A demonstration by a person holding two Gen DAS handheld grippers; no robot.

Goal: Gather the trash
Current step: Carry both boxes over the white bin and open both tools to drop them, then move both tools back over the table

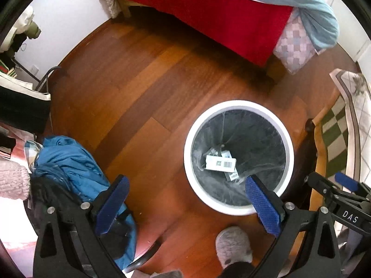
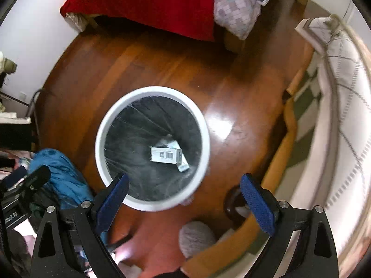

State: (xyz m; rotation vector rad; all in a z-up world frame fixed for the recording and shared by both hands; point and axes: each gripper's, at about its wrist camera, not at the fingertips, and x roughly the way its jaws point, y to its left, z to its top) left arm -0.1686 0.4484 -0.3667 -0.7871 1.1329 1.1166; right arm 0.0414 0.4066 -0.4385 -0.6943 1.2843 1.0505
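Observation:
A white round trash bin (image 1: 197, 192) with a dark liner stands on the wooden floor, and white boxes with barcodes (image 1: 220, 163) lie at its bottom. The same bin (image 2: 102, 125) and boxes (image 2: 165, 154) fill the middle of the right wrist view. My left gripper (image 1: 186, 190) hovers above the floor just left of the bin, open, with nothing between its blue pads. My right gripper (image 2: 184, 186) hangs over the bin's near right rim, open and empty. The right gripper (image 1: 345, 185) also shows at the right edge of the left wrist view.
A bed with a red cover (image 1: 208, 16) and a light blue blanket (image 1: 301, 2) lies at the back. A blue jacket (image 1: 69, 162) is heaped on the left. A checked rug (image 1: 334, 134) and a wooden chair (image 2: 285, 143) are on the right. A grey slipper (image 1: 233, 243) is near me.

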